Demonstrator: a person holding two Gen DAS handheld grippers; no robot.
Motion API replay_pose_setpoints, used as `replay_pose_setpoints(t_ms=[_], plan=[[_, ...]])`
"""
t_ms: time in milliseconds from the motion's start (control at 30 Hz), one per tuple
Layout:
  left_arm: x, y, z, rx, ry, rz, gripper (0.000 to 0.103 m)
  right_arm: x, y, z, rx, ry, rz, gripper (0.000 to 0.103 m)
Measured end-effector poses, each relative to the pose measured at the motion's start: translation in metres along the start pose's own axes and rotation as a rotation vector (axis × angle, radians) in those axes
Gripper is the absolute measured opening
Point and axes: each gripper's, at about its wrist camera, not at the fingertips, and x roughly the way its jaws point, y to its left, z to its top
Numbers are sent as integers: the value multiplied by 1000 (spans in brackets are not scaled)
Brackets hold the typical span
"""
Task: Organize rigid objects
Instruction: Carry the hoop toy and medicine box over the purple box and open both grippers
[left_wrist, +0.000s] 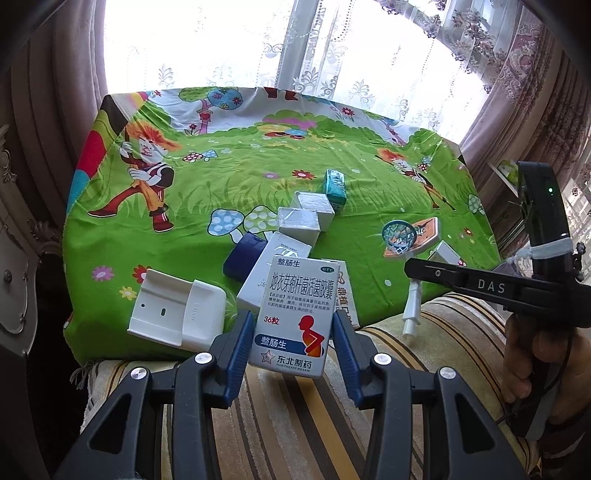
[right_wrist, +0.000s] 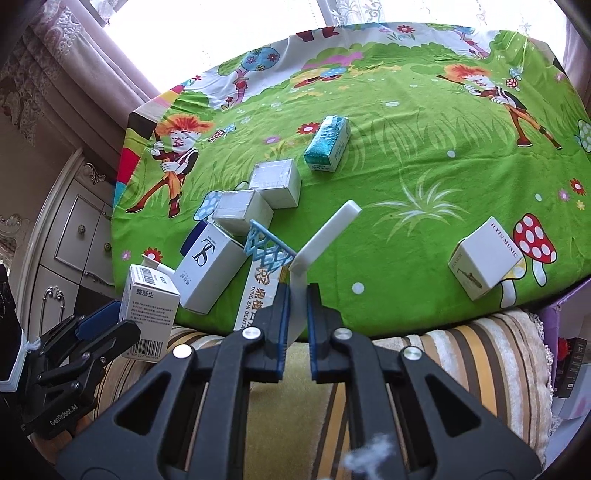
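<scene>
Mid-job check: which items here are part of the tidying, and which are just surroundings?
Job items:
- medicine box in left gripper
- toy basketball hoop in right gripper
- teal box
- two silver-topped boxes
- white holder

Surroundings:
- cartoon tablecloth
- curtains
- striped cushion

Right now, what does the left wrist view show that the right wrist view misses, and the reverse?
Left wrist only: the white plastic wall holder and the toy's orange backboard. Right wrist only: the barcode on the left gripper's white medicine box. Both: that medicine box, the teal carton and the blue hoop.
</scene>
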Motion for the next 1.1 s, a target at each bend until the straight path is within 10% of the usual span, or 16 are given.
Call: replay_pose_setpoints(t_ms=[533,1100], plan=[[-10,-47,-3,21,-19,-109,44,-72,-12,-17,-115,-145,-99,11],[-9,-146,-4,96,-10,-299,44,-175,-134,-48,56,-265,-237,12]])
